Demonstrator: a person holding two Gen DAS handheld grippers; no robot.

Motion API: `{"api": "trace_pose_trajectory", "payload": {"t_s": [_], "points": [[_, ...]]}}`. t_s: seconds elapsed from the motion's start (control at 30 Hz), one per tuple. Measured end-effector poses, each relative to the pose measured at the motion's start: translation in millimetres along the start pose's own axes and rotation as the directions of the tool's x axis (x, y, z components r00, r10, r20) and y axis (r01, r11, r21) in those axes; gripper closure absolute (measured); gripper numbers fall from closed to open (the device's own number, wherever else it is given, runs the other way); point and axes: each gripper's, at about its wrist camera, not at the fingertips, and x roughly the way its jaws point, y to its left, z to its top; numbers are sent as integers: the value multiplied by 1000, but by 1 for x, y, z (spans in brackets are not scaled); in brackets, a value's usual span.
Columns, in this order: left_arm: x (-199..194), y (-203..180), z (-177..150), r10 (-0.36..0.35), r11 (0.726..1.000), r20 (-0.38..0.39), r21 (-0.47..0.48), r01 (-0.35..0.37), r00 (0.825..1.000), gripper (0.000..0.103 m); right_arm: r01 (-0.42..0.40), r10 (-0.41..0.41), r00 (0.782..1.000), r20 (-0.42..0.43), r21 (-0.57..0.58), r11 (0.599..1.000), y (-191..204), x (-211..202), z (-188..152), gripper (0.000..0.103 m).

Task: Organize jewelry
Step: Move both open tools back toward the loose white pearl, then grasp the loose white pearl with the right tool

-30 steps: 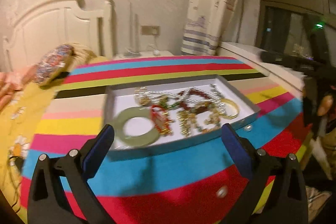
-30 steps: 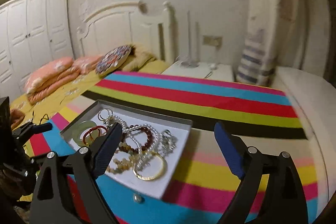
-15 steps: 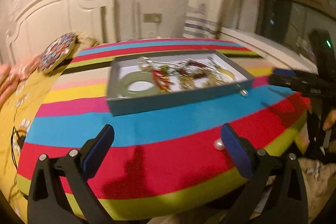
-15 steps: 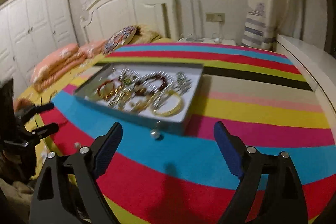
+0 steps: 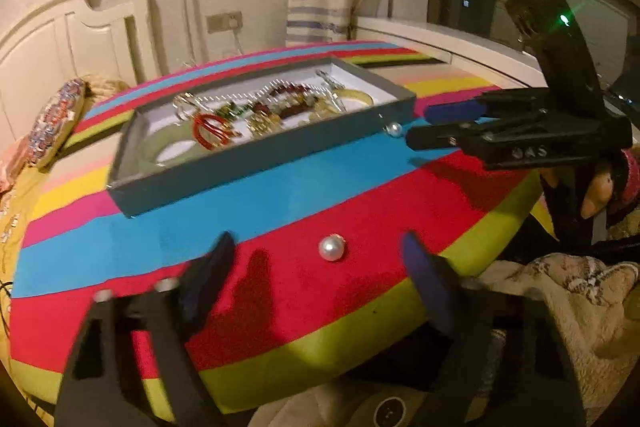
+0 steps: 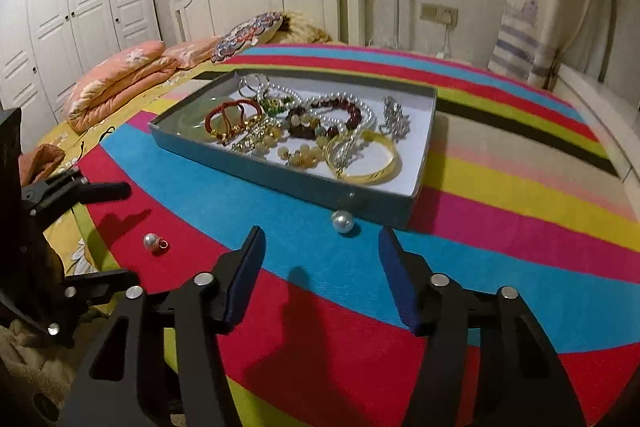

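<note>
Bracelets and beads are heaped in a grey tray [image 6: 280,179]; both grippers [image 5: 316,267] [image 6: 322,259] are closing, nothing clamped.

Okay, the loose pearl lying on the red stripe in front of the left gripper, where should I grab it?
Pinch the pearl across its round middle, coming from above with the closing left gripper straddling it. It lies free on the striped blanket, so a low, off-centre squeeze would likely roll it.

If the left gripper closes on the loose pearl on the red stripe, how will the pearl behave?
The pearl looks round and glossy, so it may slip or squirt from the closing left gripper. On the soft striped blanket it probably rolls little. Its small metal cap might catch.
</note>
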Motion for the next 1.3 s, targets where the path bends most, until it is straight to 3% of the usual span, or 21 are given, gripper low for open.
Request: {"api": "trace_pose_trajectory", "payload": {"t_s": [0.07,0.43,0.83,1.03,1.3], "points": [[6,-2,0,-6,1000,-22,9,7,1000,49,12,-12,1000,-20,2,1000,0,6,2,59],[10,-2,1,-13,1000,-13,25,13,1000,68,43,-41,997,-70,27,999,-1,22,12,74],[10,-3,0,-18,999,-9,29,19,1000,71,75,-76,995,-68,-11,997,1,26,13,78],[9,-7,0,-26,999,-11,46,27,1000,88,91,-91,994,-62,-16,996,1,26,12,87],[9,-9,0,-26,998,-14,56,27,1000,90,92,-93,995,-43,-36,995,5,22,10,87]]}}
